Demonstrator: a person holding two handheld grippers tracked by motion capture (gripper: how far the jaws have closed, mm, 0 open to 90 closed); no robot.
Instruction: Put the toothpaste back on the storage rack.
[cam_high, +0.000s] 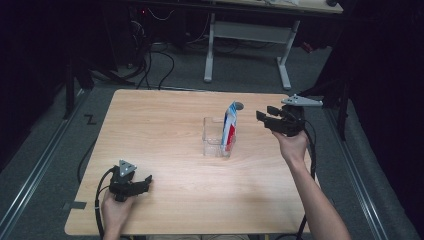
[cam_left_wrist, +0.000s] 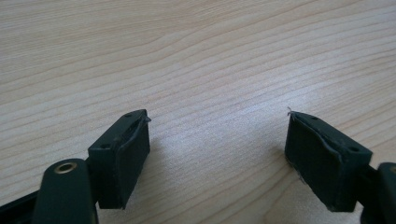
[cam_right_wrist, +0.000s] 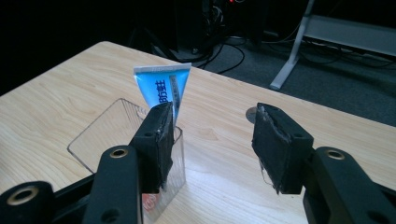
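A blue, white and red toothpaste tube (cam_high: 230, 126) (cam_right_wrist: 163, 88) stands upright in a clear plastic box (cam_high: 214, 137) (cam_right_wrist: 105, 135) near the middle of the wooden table (cam_high: 165, 125). My right gripper (cam_high: 263, 118) (cam_right_wrist: 212, 140) hovers above the table just right of the tube, jaws pointing at it, open and holding nothing. My left gripper (cam_high: 146, 182) (cam_left_wrist: 217, 154) rests low at the table's near left, held by a hand, open over bare wood with nothing between its pads (cam_left_wrist: 126, 154).
A small grey round mark (cam_high: 239, 105) (cam_right_wrist: 251, 113) lies on the table behind the box. Beyond the far edge stand a white-legged desk (cam_high: 250, 35) and loose cables (cam_high: 160, 60) on the dark floor.
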